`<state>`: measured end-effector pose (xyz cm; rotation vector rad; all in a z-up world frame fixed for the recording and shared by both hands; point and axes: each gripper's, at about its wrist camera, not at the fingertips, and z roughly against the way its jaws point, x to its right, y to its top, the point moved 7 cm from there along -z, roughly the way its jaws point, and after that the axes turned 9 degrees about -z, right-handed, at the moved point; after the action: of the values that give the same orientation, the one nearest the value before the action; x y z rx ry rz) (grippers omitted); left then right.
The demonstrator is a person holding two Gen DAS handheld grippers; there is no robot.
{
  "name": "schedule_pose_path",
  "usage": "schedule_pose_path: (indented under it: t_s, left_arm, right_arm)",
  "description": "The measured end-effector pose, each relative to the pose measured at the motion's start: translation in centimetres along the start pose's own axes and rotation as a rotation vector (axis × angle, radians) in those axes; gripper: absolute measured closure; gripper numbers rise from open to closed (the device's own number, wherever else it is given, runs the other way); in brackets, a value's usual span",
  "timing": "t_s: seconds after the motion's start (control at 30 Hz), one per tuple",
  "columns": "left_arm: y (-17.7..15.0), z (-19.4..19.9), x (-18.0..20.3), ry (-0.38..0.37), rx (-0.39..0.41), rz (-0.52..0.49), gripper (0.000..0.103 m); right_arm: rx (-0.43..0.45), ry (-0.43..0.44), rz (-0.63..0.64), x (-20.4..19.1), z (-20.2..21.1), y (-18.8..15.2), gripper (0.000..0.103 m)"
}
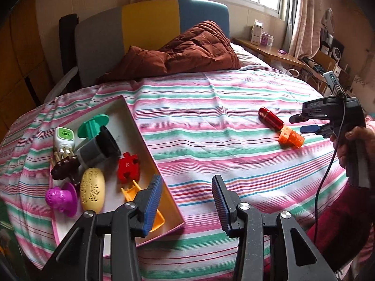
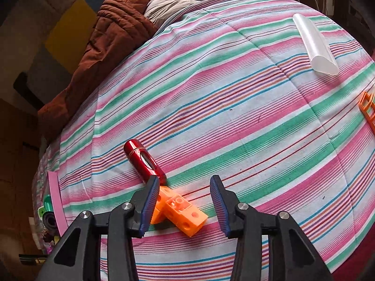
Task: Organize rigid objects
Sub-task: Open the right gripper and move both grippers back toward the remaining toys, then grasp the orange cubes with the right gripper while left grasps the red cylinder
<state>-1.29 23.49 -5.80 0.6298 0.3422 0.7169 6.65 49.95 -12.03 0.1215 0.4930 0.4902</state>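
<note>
A pink-rimmed white box (image 1: pixel 140 131) lies on the striped bed at the left, holding several small toys: a green disc piece (image 1: pixel 93 125), a grey cup (image 1: pixel 98 149), a red puzzle piece (image 1: pixel 127 167), a cream oval (image 1: pixel 92 189), a purple piece (image 1: pixel 61 197) and an orange piece (image 1: pixel 131 190). My left gripper (image 1: pixel 186 201) is open and empty over the box's right edge. An orange block (image 2: pixel 180 213) and a red cylinder (image 2: pixel 145 164) lie touching on the bed. My right gripper (image 2: pixel 184 205) is open, straddling the orange block; in the left wrist view it (image 1: pixel 302 124) is beside the block (image 1: pixel 291 138).
A translucent white tube (image 2: pixel 314 44) lies on the bed at the far right, and an orange lattice piece (image 2: pixel 369 110) at the right edge. A brown quilt (image 1: pixel 182 51) is heaped at the headboard. A wooden bedside shelf (image 1: pixel 269 49) stands by the window.
</note>
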Motion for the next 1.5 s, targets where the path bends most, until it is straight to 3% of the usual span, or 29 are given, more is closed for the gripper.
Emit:
schedule_pose_path:
  t_s: [0.17, 0.23, 0.3, 0.53, 0.63, 0.7, 0.8, 0.87, 0.9, 1.0, 1.17, 1.33, 1.5]
  left_arm:
    - [-0.2, -0.6, 0.2, -0.015, -0.017, 0.006, 0.058]
    - [-0.4, -0.8, 0.1, -0.019, -0.021, 0.011, 0.058]
    - [-0.4, -0.9, 0.1, -0.025, -0.026, 0.014, 0.058]
    - [-0.3, -1.1, 0.2, -0.034, -0.028, 0.007, 0.058]
    - [0.2, -1.3, 0.6, -0.037, -0.022, -0.003, 0.057]
    - [0.6, -1.3, 1.0, -0.040, -0.016, -0.013, 0.057]
    - [1.4, -1.5, 1.5, -0.047, -0.011, -0.029, 0.056]
    - [1.7, -1.9, 1.9, -0.057, -0.016, -0.034, 0.055]
    - [2.0, -2.1, 2.0, -0.061, -0.019, -0.032, 0.055]
    - [2.7, -2.9, 2.5, -0.063, -0.026, -0.040, 0.055]
    - [3.9, -4.5, 4.2, -0.077, -0.042, -0.074, 0.055]
    - [5.6, -6.7, 6.3, -0.113, -0.066, -0.093, 0.055]
    - [7.7, -9.8, 9.2, -0.188, -0.114, -0.082, 0.055]
  right_arm:
    - [-0.060, 0.020, 0.050, -1.2, -1.1, -0.8, 0.056]
    - [-0.079, 0.016, 0.094, -2.0, -1.5, -1.4, 0.041]
    - [-0.093, -0.002, 0.142, -2.7, -1.9, -2.1, 0.036]
    - [-0.103, -0.075, 0.253, -3.4, -2.6, -3.2, 0.037]
    - [-0.077, -0.140, 0.321, -3.4, -2.6, -3.5, 0.046]
    - [-0.053, -0.182, 0.369, -3.7, -2.5, -3.7, 0.047]
    - [-0.039, -0.174, 0.396, -4.1, -2.0, -4.1, 0.047]
    - [-0.021, -0.125, 0.388, -4.5, -1.2, -4.0, 0.050]
    - [-0.009, -0.091, 0.374, -4.6, -0.7, -3.8, 0.058]
    - [0.018, -0.018, 0.292, -4.5, 0.4, -2.8, 0.059]
    - [0.072, -0.029, 0.194, -3.1, 1.2, -1.1, 0.060]
    - [0.151, -0.112, 0.116, -1.1, 2.2, 0.5, 0.060]
    - [0.149, -0.079, -0.029, 1.5, 2.8, 1.5, 0.060]
